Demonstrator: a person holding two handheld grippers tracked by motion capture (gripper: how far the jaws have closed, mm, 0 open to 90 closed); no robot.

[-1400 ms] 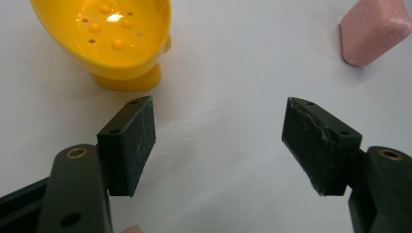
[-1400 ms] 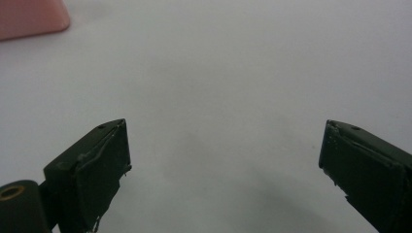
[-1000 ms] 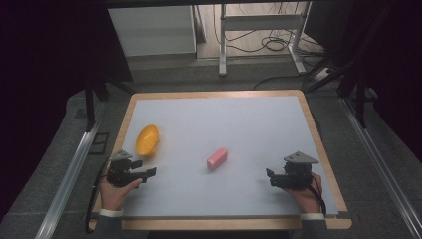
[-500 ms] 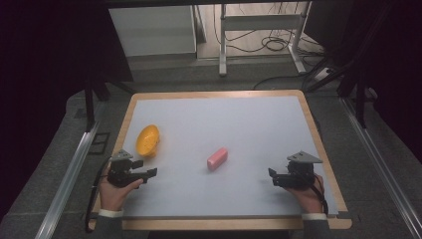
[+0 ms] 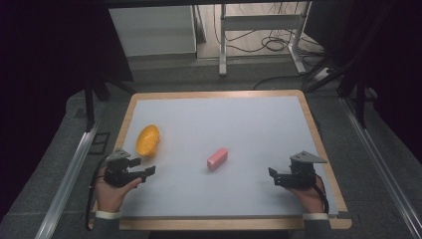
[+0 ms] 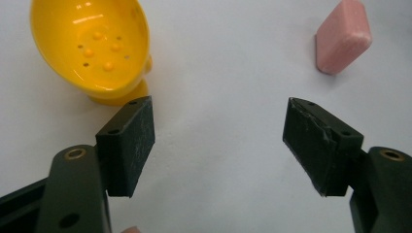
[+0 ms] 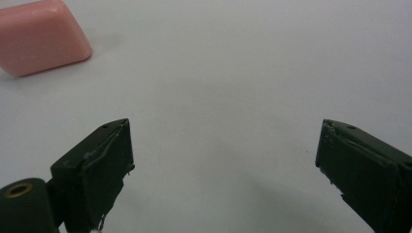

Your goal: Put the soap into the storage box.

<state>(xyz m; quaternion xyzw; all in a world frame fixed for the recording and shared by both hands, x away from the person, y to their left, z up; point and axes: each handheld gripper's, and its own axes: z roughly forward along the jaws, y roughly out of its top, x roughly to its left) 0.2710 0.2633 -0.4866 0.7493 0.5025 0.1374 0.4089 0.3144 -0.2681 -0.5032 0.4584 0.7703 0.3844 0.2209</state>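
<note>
Nearest the person, both hands rest at the front edge of the bench [image 5: 224, 124], one at each side. The left tool [image 5: 148, 171] sits low at the left, its jaws spread wide with nothing between them; in the left gripper view the left tool [image 6: 218, 141] frames bare white surface. The right tool [image 5: 271, 175] sits at the right, pointing inward, also released, and in the right gripper view the right tool [image 7: 223, 160] has only bare surface in the gap between its jaws.

Farther in, a pink soap bar [image 5: 217, 158] lies flat near the middle of the bench, between the two tools and well apart from both. It shows at the upper right of the left gripper view [image 6: 343, 36] and at the upper left of the right gripper view [image 7: 41, 36].

Just beyond the left tool stands a yellow soap dish [image 5: 148, 140], tilted, with small holes and bumps in its bowl [image 6: 94, 46]. It is near the left tool but not touching it, and well apart from the soap bar.

Beyond the bench, metal frame legs [image 5: 222, 45] and cables [image 5: 278, 42] lie on the floor.
</note>
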